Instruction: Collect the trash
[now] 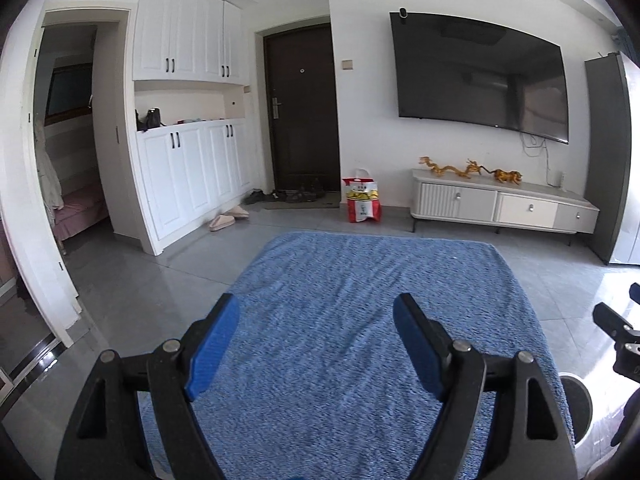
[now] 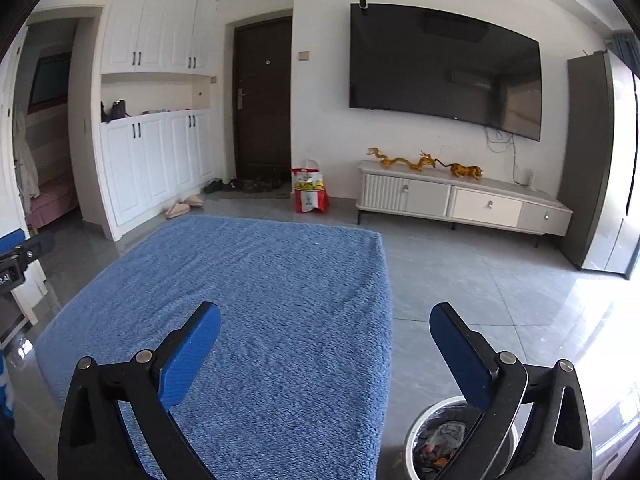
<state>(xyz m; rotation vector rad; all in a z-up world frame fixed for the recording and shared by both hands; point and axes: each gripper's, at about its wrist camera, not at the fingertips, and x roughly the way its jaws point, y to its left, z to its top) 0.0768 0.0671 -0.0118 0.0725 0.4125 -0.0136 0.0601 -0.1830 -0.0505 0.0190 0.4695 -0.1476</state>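
A table covered by a blue towel [image 1: 360,320] fills the middle of both views; it also shows in the right wrist view [image 2: 248,300]. No loose trash shows on it. My left gripper [image 1: 316,312] is open and empty above the towel. My right gripper [image 2: 325,318] is open and empty over the towel's right edge. A white trash bin [image 2: 416,428] with a dark liner stands on the floor at the table's right, holding crumpled trash [image 2: 440,438]; its rim also shows in the left wrist view [image 1: 574,380]. The right gripper's edge shows in the left wrist view [image 1: 616,324].
A red and yellow bag [image 1: 362,200] stands on the floor by the dark door [image 1: 302,112]. A low TV cabinet [image 1: 504,204] with golden dragon figures sits under a wall TV [image 1: 480,76]. White cupboards [image 1: 188,176] and slippers [image 1: 228,218] are at the left. Grey tile floor surrounds the table.
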